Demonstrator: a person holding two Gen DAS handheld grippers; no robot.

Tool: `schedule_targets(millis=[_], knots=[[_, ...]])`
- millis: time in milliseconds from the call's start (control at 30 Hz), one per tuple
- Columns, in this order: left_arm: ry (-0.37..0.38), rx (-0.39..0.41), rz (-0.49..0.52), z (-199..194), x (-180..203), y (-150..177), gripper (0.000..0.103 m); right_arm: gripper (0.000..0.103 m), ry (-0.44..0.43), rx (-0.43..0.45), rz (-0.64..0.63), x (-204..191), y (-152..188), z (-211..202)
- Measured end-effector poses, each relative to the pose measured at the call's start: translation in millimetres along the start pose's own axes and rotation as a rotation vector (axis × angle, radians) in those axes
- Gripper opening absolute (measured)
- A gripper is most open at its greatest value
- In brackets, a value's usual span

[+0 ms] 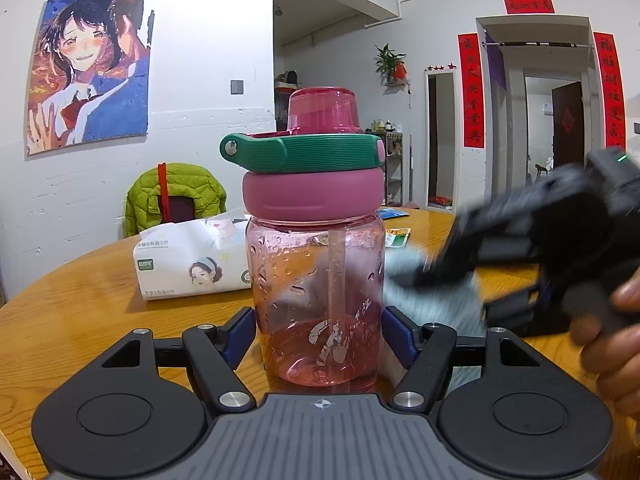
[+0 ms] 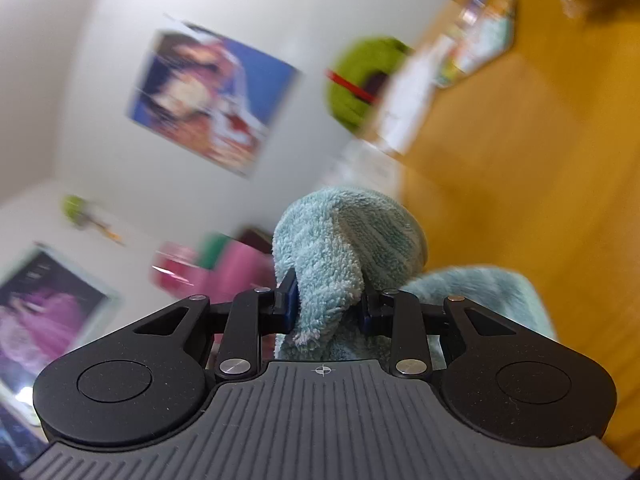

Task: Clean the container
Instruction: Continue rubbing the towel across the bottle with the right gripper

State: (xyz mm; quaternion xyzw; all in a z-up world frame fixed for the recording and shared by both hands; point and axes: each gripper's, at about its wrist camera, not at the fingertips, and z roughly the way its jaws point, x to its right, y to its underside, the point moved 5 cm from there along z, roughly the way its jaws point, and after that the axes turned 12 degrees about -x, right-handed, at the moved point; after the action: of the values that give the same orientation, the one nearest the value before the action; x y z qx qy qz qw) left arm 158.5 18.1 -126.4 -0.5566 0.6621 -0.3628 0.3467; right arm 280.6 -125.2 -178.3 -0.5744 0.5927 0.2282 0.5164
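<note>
A clear pink water bottle (image 1: 316, 280) with a pink lid, green handle and inner straw stands upright on the wooden table (image 1: 100, 304). Water drops cling to its wall. My left gripper (image 1: 320, 332) is shut on the bottle's lower body, one blue pad on each side. My right gripper (image 2: 326, 304) is shut on a light blue fluffy cloth (image 2: 344, 248). In the left wrist view the right gripper (image 1: 424, 270) is blurred and presses the cloth (image 1: 432, 292) against the bottle's right side. In the tilted, blurred right wrist view the bottle (image 2: 208, 268) shows only partly, behind the left finger.
A white tissue pack (image 1: 192, 260) lies on the table left of the bottle. A chair with a green jacket (image 1: 176, 196) stands behind the table. Small packets (image 1: 396, 236) lie at the far right of the table. A hand (image 1: 612, 344) holds the right gripper.
</note>
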Motion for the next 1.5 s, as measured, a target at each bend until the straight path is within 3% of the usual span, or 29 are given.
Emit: schedule_targets(millis=[67,233,300,400,533,667,900,1133,1267,1333,1400,1467,1500], knots=[[0.000,-0.001,-0.001,0,0,0,0.067,0.033,0.069,-0.034,0.022,9,1,9],[-0.027,-0.003,-0.018,-5,3,0,0.071,0.033,0.088,-0.026,0.007,10,2,9],[-0.055,-0.006,-0.037,-11,7,0,0.081,0.033,0.074,0.013,-0.019,6,1,6],[-0.115,-0.036,-0.054,-14,11,2,0.081,0.033,0.037,0.112,-0.071,-3,-3,-5],[-0.086,-0.037,-0.042,-14,14,3,0.080,0.033,0.008,0.203,-0.120,-11,-8,-15],[-0.009,-0.007,-0.036,-13,13,2,0.079,0.033,-0.074,0.114,-0.078,-11,-8,-5],[0.048,0.022,-0.067,-7,-5,-6,0.078,0.033,-0.051,0.060,-0.065,-17,5,-10],[-0.006,0.013,0.000,-2,1,-3,0.069,0.033,0.040,0.035,-0.067,-12,6,-3],[-0.003,0.014,0.005,-4,2,-2,0.069,0.031,0.076,0.098,-0.117,-18,5,-11],[0.014,0.014,0.015,-5,4,-1,0.069,0.031,-0.006,0.161,-0.122,-22,2,-23],[0.031,0.016,0.031,-7,9,-1,0.069,0.031,-0.172,0.214,-0.090,-23,-1,-37],[0.040,0.018,0.040,-7,11,0,0.069,0.031,-0.345,0.226,-0.030,-21,-4,-46],[0.040,0.018,0.039,-7,11,0,0.069,0.031,-0.374,0.209,-0.008,-19,-4,-44]])
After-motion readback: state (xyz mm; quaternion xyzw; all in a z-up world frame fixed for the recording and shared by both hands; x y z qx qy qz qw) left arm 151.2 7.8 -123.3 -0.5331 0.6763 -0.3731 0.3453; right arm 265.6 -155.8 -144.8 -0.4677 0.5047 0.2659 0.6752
